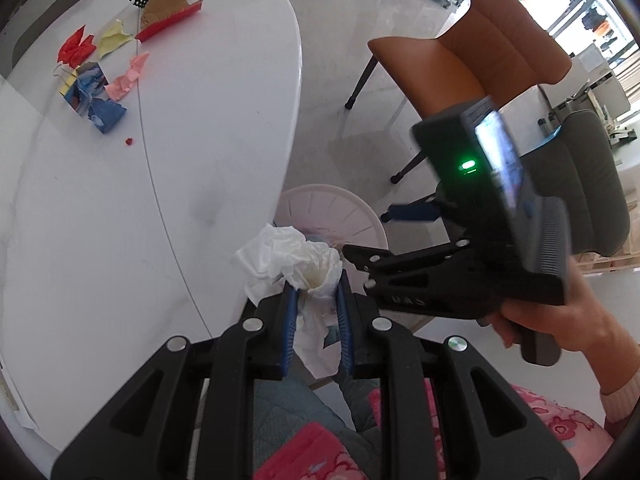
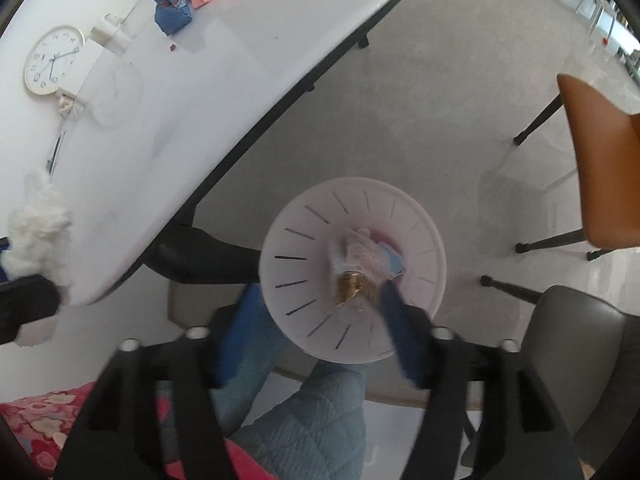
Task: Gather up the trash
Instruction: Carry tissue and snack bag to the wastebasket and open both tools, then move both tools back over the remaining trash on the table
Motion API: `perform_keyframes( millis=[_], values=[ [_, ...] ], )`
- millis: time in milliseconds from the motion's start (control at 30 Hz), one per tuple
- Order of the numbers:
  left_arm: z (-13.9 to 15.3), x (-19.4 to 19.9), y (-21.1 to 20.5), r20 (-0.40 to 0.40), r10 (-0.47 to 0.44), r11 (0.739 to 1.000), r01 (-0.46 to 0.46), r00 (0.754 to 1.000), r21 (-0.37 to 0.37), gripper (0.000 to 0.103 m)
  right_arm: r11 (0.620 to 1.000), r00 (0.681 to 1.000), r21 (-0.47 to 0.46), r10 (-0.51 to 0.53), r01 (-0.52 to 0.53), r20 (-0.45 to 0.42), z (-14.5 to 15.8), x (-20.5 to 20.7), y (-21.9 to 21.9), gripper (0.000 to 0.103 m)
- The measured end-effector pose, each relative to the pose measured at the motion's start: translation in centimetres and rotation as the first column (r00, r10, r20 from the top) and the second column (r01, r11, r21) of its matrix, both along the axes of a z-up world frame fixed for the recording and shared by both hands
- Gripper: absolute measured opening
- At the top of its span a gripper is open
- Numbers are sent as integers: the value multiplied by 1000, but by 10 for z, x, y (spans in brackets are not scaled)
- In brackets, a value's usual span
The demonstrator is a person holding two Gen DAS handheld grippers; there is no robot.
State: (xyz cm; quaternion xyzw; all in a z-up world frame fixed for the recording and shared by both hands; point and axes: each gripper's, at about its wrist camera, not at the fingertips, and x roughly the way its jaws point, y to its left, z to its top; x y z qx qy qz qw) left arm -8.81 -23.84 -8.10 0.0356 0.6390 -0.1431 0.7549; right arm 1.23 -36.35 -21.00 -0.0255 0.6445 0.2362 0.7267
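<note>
My left gripper (image 1: 318, 284) is shut on a crumpled white tissue (image 1: 292, 260), held past the table edge near a pale pink bin (image 1: 340, 212) on the floor. My right gripper (image 2: 316, 316) is open above the bin (image 2: 304, 240), with a brownish-gold scrap (image 2: 354, 286) at its right finger, over the bin. Pink and blue scraps (image 2: 372, 254) lie inside the bin. More paper trash sits on the white table (image 1: 120, 220): blue (image 1: 96, 108), pink (image 1: 126, 80), red (image 1: 78, 46) and yellow (image 1: 114, 38) pieces. The tissue also shows in the right wrist view (image 2: 38, 232).
An orange chair (image 1: 460, 52) and a grey chair (image 1: 592, 184) stand on the floor beyond the bin. A brown and red carton (image 1: 168, 14) lies at the table's far end. A round clock (image 2: 52, 60) is at the left of the table. My legs are below.
</note>
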Motion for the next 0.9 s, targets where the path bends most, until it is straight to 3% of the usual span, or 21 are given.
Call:
perform_keyframes(
  millis=[67, 233, 333, 400, 567, 800, 900],
  values=[
    [-6, 3, -3, -12, -2, 1000, 2, 1000, -2, 18, 1000, 999, -25, -4, 4, 36, 12, -2, -7, 80],
    [-18, 2, -14, -44, -28, 1000, 28, 999, -7, 20, 997, 996, -51, -48, 52, 80, 40, 1, -27, 81],
    [-28, 5, -22, -73, -46, 999, 45, 996, -10, 38, 995, 990, -64, -74, 82, 123, 59, 3, -42, 81],
    [-30, 5, -26, -74, -47, 999, 47, 996, 1, 59, 993, 987, -70, -83, 93, 141, 67, 5, -49, 84],
    [-25, 11, -32, -65, -32, 999, 32, 997, 3, 76, 993, 982, -62, -87, 99, 168, 83, 7, -61, 84],
    [-12, 15, -28, -38, -7, 1000, 8, 999, 25, 82, 993, 981, -54, -95, 105, 169, 94, 13, -61, 84],
    [-2, 20, -17, -5, 42, 998, -42, 999, 44, 86, 993, 982, -52, -97, 107, 165, 104, 20, -56, 94]
  ],
)
